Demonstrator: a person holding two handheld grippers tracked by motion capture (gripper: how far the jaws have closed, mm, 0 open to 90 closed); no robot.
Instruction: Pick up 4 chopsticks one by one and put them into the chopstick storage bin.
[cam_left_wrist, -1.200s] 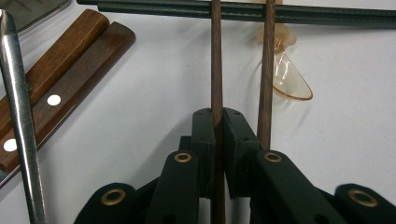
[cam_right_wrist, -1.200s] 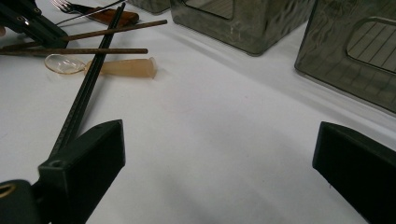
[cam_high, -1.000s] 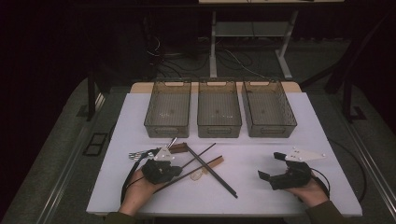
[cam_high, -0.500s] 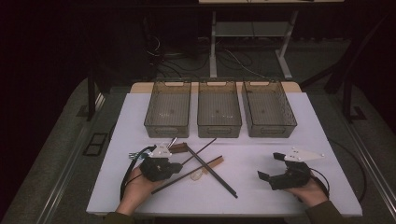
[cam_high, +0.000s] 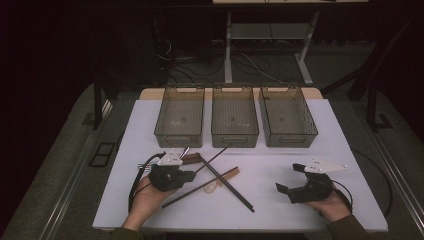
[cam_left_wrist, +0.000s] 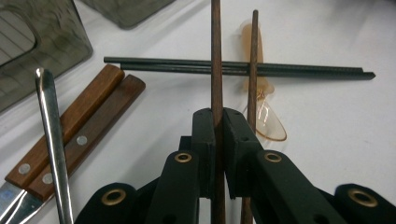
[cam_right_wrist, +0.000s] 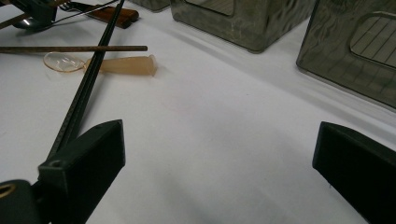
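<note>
My left gripper (cam_high: 191, 175) (cam_left_wrist: 215, 116) is shut on a brown wooden chopstick (cam_left_wrist: 215, 56) (cam_high: 215, 157), which runs forward and crosses a pair of black chopsticks (cam_left_wrist: 233, 67) (cam_high: 227, 184). A second brown chopstick (cam_left_wrist: 253, 60) (cam_high: 185, 196) lies beside it on the table, over an amber plastic spoon (cam_left_wrist: 264, 116) (cam_high: 212, 188). My right gripper (cam_high: 288, 177) (cam_right_wrist: 219, 144) rests at the right of the table, open, with bare white tabletop between its jaws. In its view the black chopsticks (cam_right_wrist: 88, 88) and the spoon (cam_right_wrist: 121, 65) lie ahead to the left.
Three clear grey bins (cam_high: 181, 116) (cam_high: 234, 116) (cam_high: 287, 117) stand in a row at the back of the white table (cam_high: 280, 220). Two wood-handled knives (cam_left_wrist: 79, 130) and a metal utensil handle (cam_left_wrist: 51, 130) lie to the left of my left gripper.
My left gripper has shifted slightly away from the person, with the brown chopstick still in its jaws. The right gripper has not moved.
</note>
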